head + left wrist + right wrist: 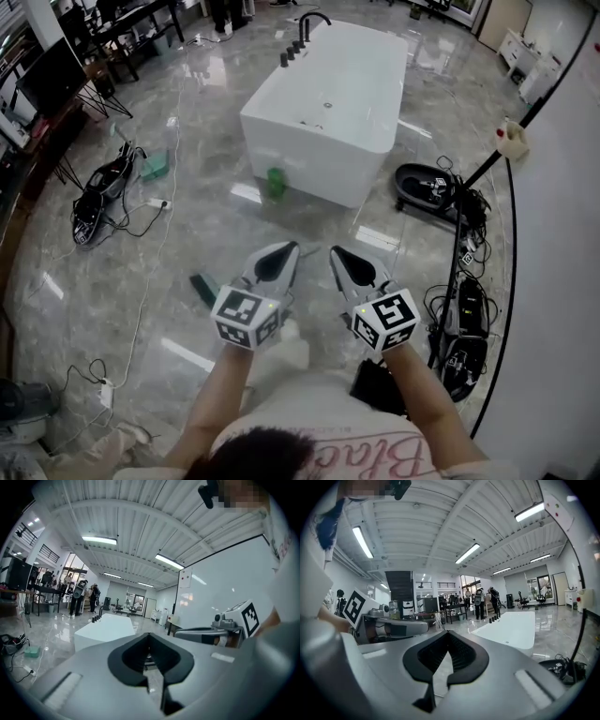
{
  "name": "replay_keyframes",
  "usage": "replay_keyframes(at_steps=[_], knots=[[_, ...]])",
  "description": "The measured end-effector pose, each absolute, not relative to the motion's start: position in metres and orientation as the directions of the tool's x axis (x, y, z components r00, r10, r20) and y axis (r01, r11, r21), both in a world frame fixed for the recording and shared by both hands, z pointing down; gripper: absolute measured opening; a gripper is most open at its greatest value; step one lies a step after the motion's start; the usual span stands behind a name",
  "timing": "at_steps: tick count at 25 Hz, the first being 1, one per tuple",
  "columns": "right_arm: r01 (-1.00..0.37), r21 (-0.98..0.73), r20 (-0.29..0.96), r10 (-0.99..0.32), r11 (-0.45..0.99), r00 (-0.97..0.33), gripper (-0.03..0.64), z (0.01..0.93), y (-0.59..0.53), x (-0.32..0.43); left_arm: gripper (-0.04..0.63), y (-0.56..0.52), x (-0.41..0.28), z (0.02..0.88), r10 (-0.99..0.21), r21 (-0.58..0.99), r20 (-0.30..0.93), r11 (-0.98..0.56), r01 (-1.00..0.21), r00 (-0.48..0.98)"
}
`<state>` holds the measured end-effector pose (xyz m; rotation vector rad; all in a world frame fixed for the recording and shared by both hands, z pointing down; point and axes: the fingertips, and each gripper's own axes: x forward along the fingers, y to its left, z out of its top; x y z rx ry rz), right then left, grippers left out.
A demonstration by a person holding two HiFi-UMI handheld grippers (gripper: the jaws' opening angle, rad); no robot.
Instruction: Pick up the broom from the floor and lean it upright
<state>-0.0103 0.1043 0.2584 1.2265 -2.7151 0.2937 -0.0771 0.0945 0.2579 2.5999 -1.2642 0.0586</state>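
Observation:
I hold both grippers side by side at waist height over the glossy marble floor, pointing at a white bathtub (328,98). My left gripper (291,247) is shut and empty; its own view shows the jaws (149,634) meeting. My right gripper (336,251) is also shut with nothing between its jaws (449,633). I cannot pick out a broom with certainty. A dark green flat piece (203,287) lies on the floor left of my left gripper, partly hidden by it. A thin black rod (450,272) lies along the foot of the right wall.
A white wall (562,281) runs down the right, with a black upright post (534,103), cables and black devices (464,342) at its foot. A black floor unit (427,186) sits right of the bathtub. Cable bundles (98,197) and desks stand on the left, with people far back (79,597).

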Motion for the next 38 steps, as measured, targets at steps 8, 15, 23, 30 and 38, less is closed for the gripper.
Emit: replay_keyframes(at_steps=[8, 15, 23, 30, 38], knots=[[-0.751, -0.095, 0.292, -0.702, 0.654, -0.649, 0.002, 0.282, 0.05, -0.018, 0.0, 0.046, -0.081, 0.288, -0.735, 0.237, 0.212, -0.601, -0.763, 0.644], [-0.755, -0.146, 0.373, -0.672, 0.639, -0.64, 0.002, 0.326, 0.017, -0.004, 0.0, 0.01, -0.067, 0.332, -0.703, 0.28, 0.31, -0.576, -0.768, 0.64], [-0.732, -0.139, 0.495, -0.594, 0.667, -0.634, 0.002, 0.391, -0.029, 0.018, 0.0, -0.059, -0.029, 0.369, -0.679, 0.286, 0.35, -0.579, -0.763, 0.646], [-0.751, -0.204, 0.542, -0.566, 0.628, -0.621, 0.002, 0.437, -0.08, 0.041, 0.0, -0.114, 0.004, 0.415, -0.642, 0.205, 0.41, -0.627, -0.751, 0.648], [-0.793, -0.283, 0.606, -0.54, 0.539, -0.584, 0.002, 0.528, -0.097, 0.039, -0.002, -0.123, 0.006, 0.514, -0.523, 0.19, 0.531, -0.693, -0.695, 0.667]])
